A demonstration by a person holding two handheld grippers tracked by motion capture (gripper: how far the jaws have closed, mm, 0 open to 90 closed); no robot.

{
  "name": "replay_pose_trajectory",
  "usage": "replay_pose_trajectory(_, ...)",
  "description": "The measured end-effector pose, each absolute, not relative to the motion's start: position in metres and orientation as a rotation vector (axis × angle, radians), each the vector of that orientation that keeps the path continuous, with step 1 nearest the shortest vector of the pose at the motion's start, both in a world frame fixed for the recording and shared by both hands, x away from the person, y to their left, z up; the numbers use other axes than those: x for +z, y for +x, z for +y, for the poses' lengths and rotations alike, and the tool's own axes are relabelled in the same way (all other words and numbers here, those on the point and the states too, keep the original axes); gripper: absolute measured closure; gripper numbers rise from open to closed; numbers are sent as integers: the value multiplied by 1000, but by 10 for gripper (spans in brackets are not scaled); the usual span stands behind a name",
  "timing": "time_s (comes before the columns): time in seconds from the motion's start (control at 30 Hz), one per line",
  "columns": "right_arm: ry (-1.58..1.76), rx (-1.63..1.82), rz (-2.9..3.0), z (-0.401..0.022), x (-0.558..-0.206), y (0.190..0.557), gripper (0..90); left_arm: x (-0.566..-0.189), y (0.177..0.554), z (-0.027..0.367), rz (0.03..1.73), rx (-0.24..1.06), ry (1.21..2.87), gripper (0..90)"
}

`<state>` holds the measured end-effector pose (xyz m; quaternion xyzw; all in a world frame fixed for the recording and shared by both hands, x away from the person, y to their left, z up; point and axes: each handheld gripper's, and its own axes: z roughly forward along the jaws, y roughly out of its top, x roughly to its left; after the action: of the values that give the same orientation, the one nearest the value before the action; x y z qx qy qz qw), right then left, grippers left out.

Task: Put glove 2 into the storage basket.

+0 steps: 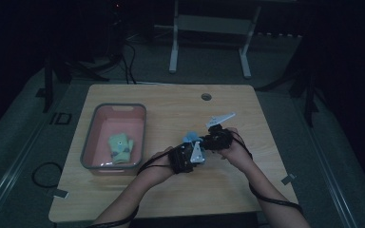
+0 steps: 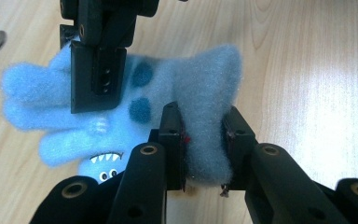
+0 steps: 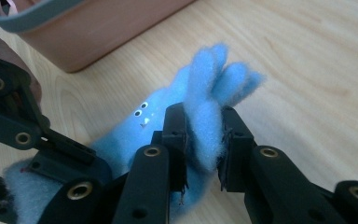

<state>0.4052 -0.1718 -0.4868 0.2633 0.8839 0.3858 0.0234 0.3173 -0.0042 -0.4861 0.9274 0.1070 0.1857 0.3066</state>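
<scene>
The left gripper (image 2: 204, 140) has its black fingers (image 2: 170, 140) squeezed tight on one end of a soft, fuzzy light blue sock with dark blue spots and a little monster face (image 2: 168, 93). The right gripper (image 3: 203, 140) pinches the other end, its fingers (image 3: 175, 135) closed on the fluffy cloth. Both hold the sock just above the middle of the light wooden table (image 1: 171, 190). Farther off to the left sits a pink plastic tub with a grey rim (image 1: 90, 137), with a pale green sock (image 1: 121, 147) lying inside.
</scene>
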Motion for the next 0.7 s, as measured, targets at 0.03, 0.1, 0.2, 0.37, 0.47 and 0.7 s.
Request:
replay_pose_trajectory(0.03,816,1200,2734,-170,-484,405,757,-483,317,-3,286,499,2455,752)
replay_pose_trajectory(0.1,806,1203,2731,-168,-481,406,757,-480,317,-1,287,504,2454,752)
replay_pose_trajectory(0.2,802,1223,2735,-162,-472,407,757,-470,315,6,282,513,2462,753)
replay_pose_trajectory(0.37,761,1237,2741,-151,-462,408,757,-459,313,15,290,540,2469,753)
replay_pose_trajectory(0.47,736,1237,2736,-144,-456,408,757,-454,313,21,297,553,2475,753)
replay_pose_trajectory(0.7,682,1260,2748,-122,-444,411,756,-443,313,41,330,582,2473,753)
